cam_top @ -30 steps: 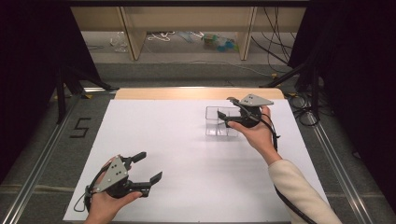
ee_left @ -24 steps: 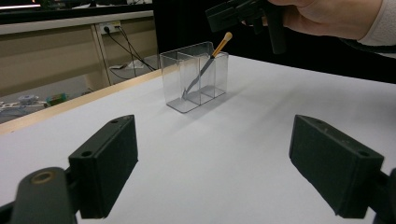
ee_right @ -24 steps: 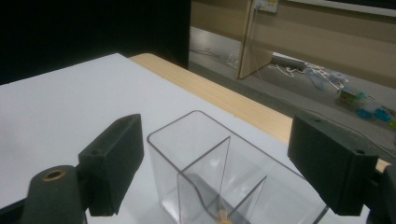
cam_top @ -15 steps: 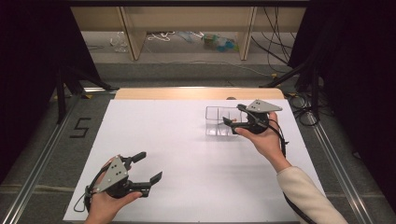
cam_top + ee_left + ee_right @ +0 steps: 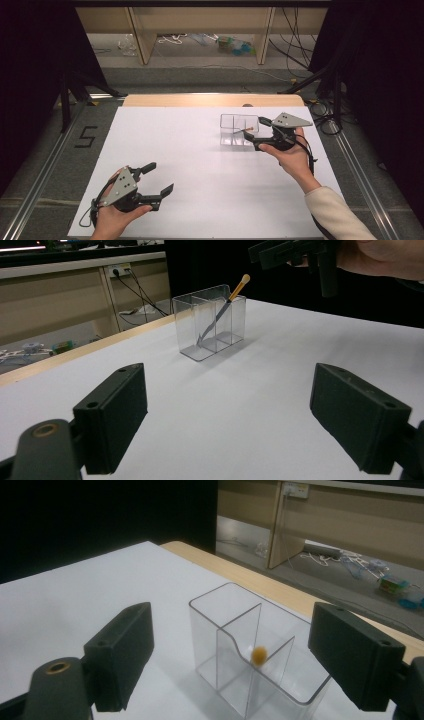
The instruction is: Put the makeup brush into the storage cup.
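Note:
A clear plastic box (image 5: 233,131) with compartments stands on the white table sheet, right of centre. A thin stick with a tan tip (image 5: 228,301) leans inside it, its tip (image 5: 258,655) above the divider. My right gripper (image 5: 256,133) is open just right of the box, its jaws pointing at it and holding nothing. In the right gripper view the open right gripper (image 5: 237,655) frames the box (image 5: 235,630) from above. My left gripper (image 5: 160,177) is open near the front left, far from the box (image 5: 187,325), with nothing between its jaws (image 5: 230,410).
The white sheet (image 5: 175,145) covers most of the table, with a wooden strip (image 5: 210,100) along its far edge. Metal rails run along both sides. Beyond the table are wooden shelf legs, cables and litter on the floor. The right gripper (image 5: 295,252) hangs at the top of the left gripper view.
My right gripper has drawn back to the right and a little toward the person, from over the box to beside it. The left gripper has not moved.

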Demonstrator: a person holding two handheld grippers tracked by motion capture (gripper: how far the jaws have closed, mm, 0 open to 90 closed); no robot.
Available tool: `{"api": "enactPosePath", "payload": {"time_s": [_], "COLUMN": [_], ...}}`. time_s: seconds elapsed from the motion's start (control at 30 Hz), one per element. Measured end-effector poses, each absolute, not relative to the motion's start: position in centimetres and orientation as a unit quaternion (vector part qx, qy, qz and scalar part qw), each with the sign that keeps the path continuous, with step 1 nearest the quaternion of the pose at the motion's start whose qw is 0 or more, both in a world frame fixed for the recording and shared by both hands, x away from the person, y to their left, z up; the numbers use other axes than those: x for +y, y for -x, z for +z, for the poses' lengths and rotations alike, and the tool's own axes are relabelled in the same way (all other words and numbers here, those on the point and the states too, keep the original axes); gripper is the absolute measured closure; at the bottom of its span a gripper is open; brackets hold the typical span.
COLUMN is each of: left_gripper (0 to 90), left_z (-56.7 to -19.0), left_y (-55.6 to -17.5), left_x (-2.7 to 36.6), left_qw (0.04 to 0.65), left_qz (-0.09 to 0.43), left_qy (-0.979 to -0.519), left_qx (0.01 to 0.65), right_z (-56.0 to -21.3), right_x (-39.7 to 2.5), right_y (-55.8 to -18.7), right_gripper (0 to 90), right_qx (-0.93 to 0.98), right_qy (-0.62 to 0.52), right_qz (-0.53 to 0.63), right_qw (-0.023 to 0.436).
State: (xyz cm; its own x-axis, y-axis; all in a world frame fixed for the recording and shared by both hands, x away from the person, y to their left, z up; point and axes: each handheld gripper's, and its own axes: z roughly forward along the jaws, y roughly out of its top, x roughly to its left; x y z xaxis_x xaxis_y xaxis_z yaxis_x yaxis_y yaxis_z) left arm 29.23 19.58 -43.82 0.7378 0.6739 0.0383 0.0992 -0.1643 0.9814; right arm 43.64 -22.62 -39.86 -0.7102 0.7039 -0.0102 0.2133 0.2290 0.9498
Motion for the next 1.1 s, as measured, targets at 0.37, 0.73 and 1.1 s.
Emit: {"api": "enactPosePath", "payload": {"time_s": [0.37, 0.73, 1.1], "left_gripper": [14.9, 14.9, 14.9], "left_z": [-43.8, -43.9, -43.8], "left_y": [-29.3, -29.3, -29.2], "left_x": [19.6, 19.6, 19.6], "left_qw": [0.587, 0.589, 0.586], "left_qz": [0.247, 0.247, 0.247], "left_qy": [-0.723, -0.723, -0.724], "left_qx": [0.268, 0.263, 0.267], "right_z": [-39.7, -39.8, -39.8], "right_x": [-23.2, -24.0, -24.6], "right_y": [-41.6, -39.5, -37.8], "right_gripper": [19.1, 19.6, 20.6], "right_qx": [0.753, 0.756, 0.755], "right_qy": [-0.294, -0.276, -0.253], "right_qz": [0.553, 0.562, 0.577], "right_qw": [0.201, 0.193, 0.182]}}
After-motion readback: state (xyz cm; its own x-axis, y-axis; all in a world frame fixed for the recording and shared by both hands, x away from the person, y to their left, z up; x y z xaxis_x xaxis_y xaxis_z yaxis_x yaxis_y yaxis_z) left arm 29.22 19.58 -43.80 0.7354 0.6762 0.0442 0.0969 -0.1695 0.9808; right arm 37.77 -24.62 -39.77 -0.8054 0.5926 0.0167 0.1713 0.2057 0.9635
